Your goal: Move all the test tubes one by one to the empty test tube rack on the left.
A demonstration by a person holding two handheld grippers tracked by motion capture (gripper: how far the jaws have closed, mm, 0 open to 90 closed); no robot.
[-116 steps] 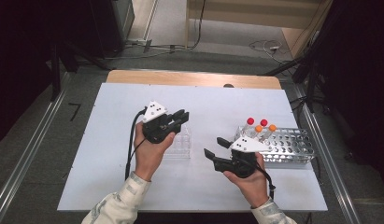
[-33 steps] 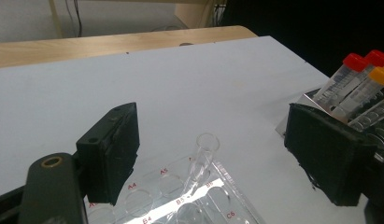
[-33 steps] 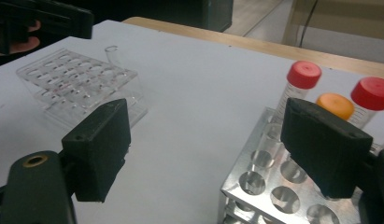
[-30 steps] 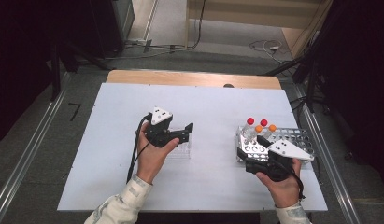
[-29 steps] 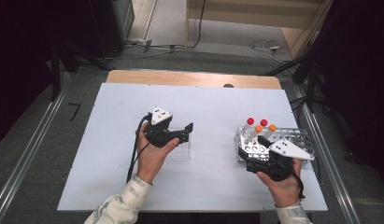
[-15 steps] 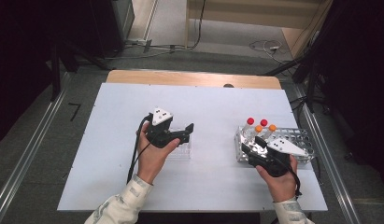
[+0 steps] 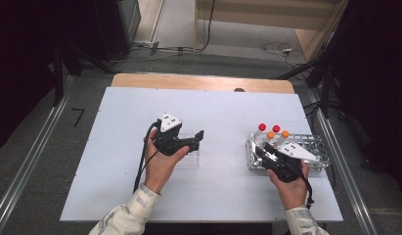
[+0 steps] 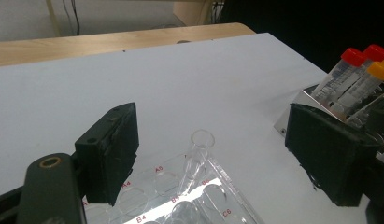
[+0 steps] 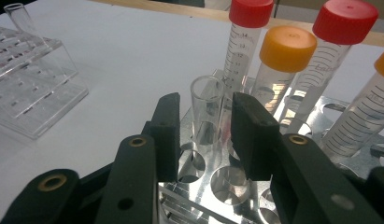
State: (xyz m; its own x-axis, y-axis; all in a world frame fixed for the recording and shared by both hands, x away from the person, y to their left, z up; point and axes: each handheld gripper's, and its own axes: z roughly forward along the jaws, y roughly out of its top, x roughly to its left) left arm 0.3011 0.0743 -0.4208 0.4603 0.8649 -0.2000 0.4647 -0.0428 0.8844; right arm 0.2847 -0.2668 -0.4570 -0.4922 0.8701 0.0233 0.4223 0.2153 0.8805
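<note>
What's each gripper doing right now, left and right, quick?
Left gripper: open, holding nothing, above the clear plastic rack.
Right gripper: jaws just closing around an open glass tube in the metal rack.

Your right gripper (image 7: 263, 149) has crossed from the table's middle to the metal rack (image 7: 311, 147) at right of the high view and sunk toward it. Its jaws have just been closing around an open clear tube (image 9: 207, 105) standing there.
</note>
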